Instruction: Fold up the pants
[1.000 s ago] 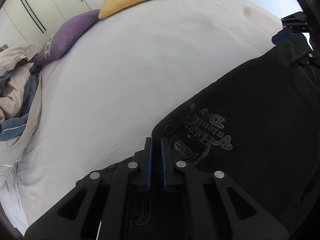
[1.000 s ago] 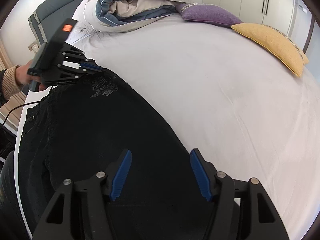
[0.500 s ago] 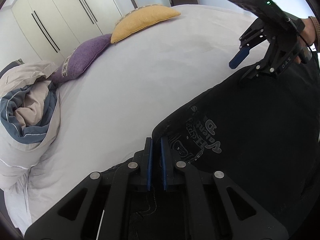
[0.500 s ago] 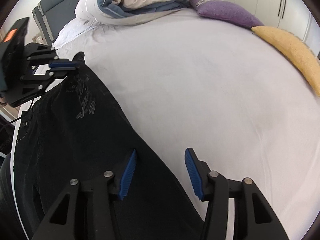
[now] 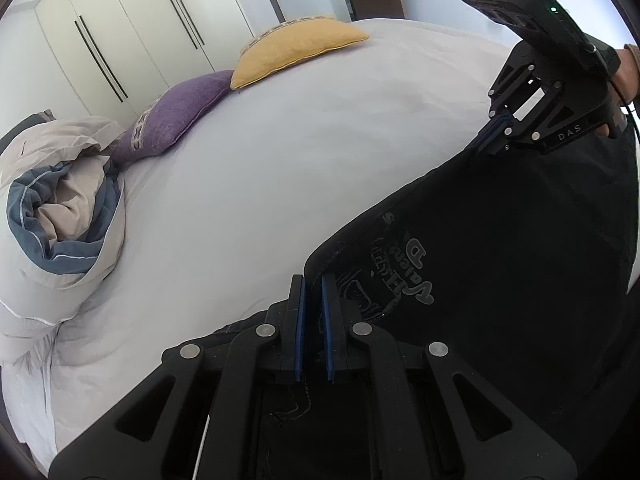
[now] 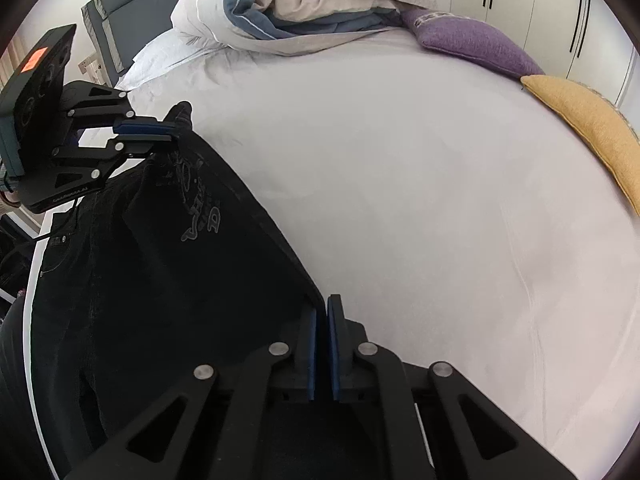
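Pants, black denim with grey print (image 5: 500, 264) | my right gripper (image 6: 322, 344) just clamped onto the edge | left gripper (image 5: 313, 320) was pinching its corner already | both ends held, so ready to fold over, I figured

We see matt black cloth pants (image 5: 500, 248) with a faint grey print, a smooth pale sheet on the bed (image 5: 280, 152), and coarse woven cushions (image 6: 480, 44).

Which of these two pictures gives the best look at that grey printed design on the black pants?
The left wrist view: the printed design sits large and near the lens, just beyond the left gripper, its lettering sharp though upside down. In the right wrist view the design is smaller, farther off and skewed on the pants.
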Demonstrator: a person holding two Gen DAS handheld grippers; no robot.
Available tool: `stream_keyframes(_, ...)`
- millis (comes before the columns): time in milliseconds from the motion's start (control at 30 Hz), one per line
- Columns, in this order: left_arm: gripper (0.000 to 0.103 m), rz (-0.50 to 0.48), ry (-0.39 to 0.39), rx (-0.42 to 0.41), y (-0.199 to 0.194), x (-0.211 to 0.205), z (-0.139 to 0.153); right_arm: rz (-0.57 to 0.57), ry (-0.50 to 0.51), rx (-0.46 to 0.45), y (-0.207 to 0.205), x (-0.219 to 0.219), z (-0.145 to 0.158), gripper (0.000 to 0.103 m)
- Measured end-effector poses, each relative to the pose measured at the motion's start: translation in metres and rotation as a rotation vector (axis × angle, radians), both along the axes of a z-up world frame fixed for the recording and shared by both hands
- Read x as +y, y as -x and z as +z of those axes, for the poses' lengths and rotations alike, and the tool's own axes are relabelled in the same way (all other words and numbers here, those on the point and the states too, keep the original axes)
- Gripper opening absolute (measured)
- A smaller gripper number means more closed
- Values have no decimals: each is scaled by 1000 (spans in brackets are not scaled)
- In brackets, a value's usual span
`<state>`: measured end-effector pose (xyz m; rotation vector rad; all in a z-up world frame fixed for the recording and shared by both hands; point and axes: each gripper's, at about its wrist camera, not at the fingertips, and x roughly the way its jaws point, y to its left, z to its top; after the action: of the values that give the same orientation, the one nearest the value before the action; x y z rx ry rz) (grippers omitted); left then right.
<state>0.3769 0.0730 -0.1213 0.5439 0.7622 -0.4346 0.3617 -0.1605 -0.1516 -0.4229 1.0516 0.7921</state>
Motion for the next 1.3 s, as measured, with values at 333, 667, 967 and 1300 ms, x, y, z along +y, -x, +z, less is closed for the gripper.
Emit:
stream_keyframes(333,6,6,26,4,43,11,13,62,91,-102,85,25,19,4)
stream_keyframes(667,6,1,52,70,137,42,-4,167,200,-131,189,53,14,4)
stream_keyframes(967,6,1,28,88,216,75,-22,363,357,-151,263,97,-6,3)
stream_keyframes(1300,6,-57,-18,112,299,98,-48,553,496,-222,342,117,-19,4)
